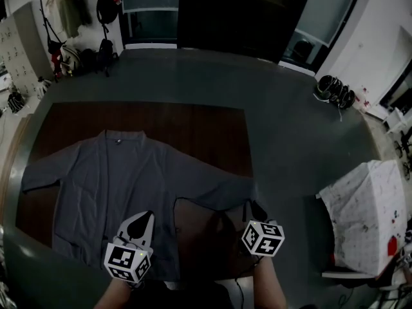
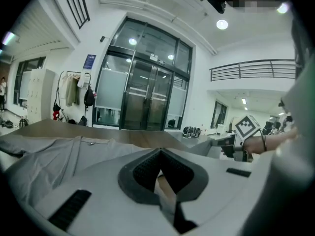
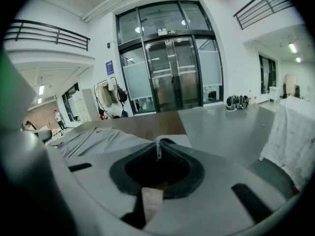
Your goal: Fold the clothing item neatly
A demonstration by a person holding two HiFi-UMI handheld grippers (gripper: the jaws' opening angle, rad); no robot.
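Both clench: left gripper (image 1: 143, 219) shut over the grey garment (image 1: 109, 179), right gripper (image 3: 157, 147) pinching its edge.

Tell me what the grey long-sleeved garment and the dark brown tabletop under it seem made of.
The grey long-sleeved garment: soft cloth, matt. It lies limp and flat with shallow creases.
The dark brown tabletop: probably wood or wood-look laminate, smooth with a dull sheen. No grain shows, so this stays open.

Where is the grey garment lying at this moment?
In the head view, the grey garment lies spread on the brown table, left of centre, with its collar towards the far edge.
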